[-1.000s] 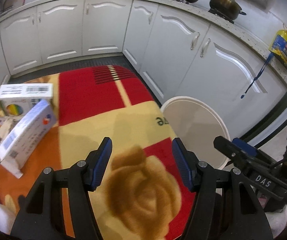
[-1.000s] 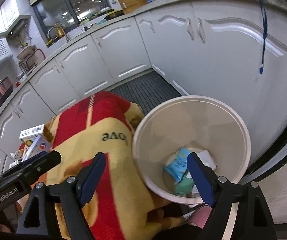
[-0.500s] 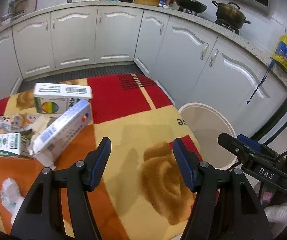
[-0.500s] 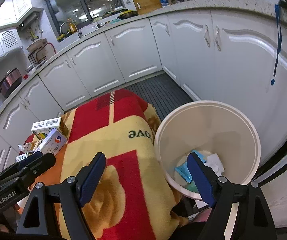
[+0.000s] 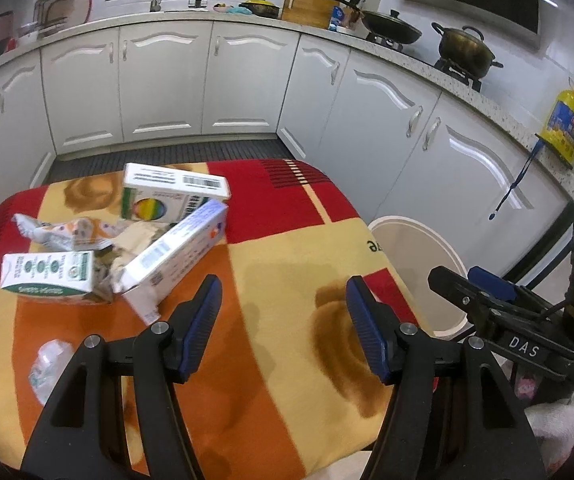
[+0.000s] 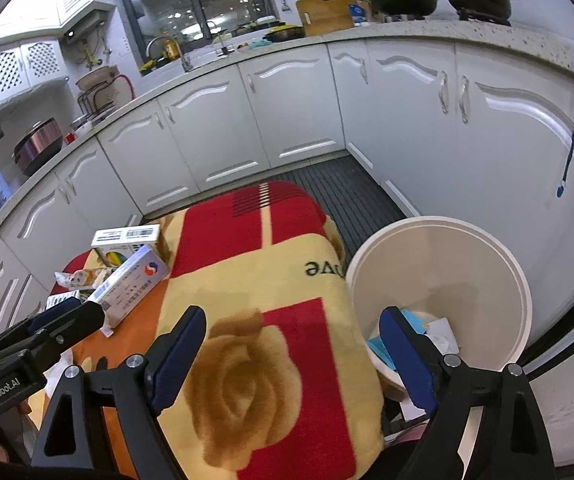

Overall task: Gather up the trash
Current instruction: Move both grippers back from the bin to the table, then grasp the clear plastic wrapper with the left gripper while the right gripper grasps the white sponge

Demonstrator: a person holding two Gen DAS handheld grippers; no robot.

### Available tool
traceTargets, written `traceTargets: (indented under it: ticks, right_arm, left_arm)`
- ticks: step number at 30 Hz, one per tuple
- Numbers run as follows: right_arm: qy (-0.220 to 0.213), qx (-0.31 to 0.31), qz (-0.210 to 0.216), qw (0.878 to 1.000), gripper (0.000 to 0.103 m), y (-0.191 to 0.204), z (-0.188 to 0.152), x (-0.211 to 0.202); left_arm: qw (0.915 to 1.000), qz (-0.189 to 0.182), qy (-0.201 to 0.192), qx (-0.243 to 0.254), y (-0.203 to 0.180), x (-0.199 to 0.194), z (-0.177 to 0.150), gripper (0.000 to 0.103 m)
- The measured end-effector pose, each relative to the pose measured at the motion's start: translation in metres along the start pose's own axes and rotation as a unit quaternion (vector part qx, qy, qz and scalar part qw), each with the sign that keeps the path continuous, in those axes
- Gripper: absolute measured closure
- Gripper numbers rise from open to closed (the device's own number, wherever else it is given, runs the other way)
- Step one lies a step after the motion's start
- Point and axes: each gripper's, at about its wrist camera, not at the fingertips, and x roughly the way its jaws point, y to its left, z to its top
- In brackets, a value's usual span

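Note:
A heap of trash lies at the left of the blanket-covered table [image 5: 271, 248]: a white box with a rainbow disc [image 5: 171, 196], a long white-and-blue box [image 5: 171, 256], a green-and-white carton [image 5: 47, 272], a crumpled wrapper [image 5: 67, 230] and a clear plastic scrap [image 5: 49, 364]. My left gripper [image 5: 283, 320] hangs open above the blanket, right of the heap, with nothing in it. My right gripper [image 6: 291, 344] hovers over the table's right edge. Its jaws are opening and nothing is between them. The white bin [image 6: 439, 264] stands beside the table and holds a blue packet [image 6: 379, 348] and white paper [image 6: 443, 332].
White kitchen cabinets [image 5: 167, 88] wrap around the back and right, with a dark ribbed floor mat [image 6: 351, 196] in front of them. Pots [image 5: 465, 48] sit on the counter, and a yellow oil bottle [image 5: 567, 124] with a blue strap hanging below it.
Both grippers have pulled back and up from the bin side. The trash heap has come fully into the left wrist view. The right jaws stand slightly wider.

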Motion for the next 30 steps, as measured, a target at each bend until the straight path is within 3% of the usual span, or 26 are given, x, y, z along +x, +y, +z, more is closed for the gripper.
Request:
traceTargets:
  ticks: [18,25,30]
  right_arm:
    - [0.015,-0.060,0.042,0.997,0.016,0.066,-0.015,0.004]
    - [0.037,-0.097,0.077,0.992,0.016,0.101,-0.029,0.012]
    - [0.057,-0.120,0.100,0.986,0.016,0.127,-0.040,0.021]
  left_arm:
    - [0.9990,0.037,-0.002,-0.026,0.084,-0.061,-0.029,0.040]
    - [0.9962,0.070,0.016,-0.049,0.136,-0.074,-0.054,0.040]
    - [0.9942,0.062,0.037,-0.080,0.166,-0.074,-0.067,0.040]
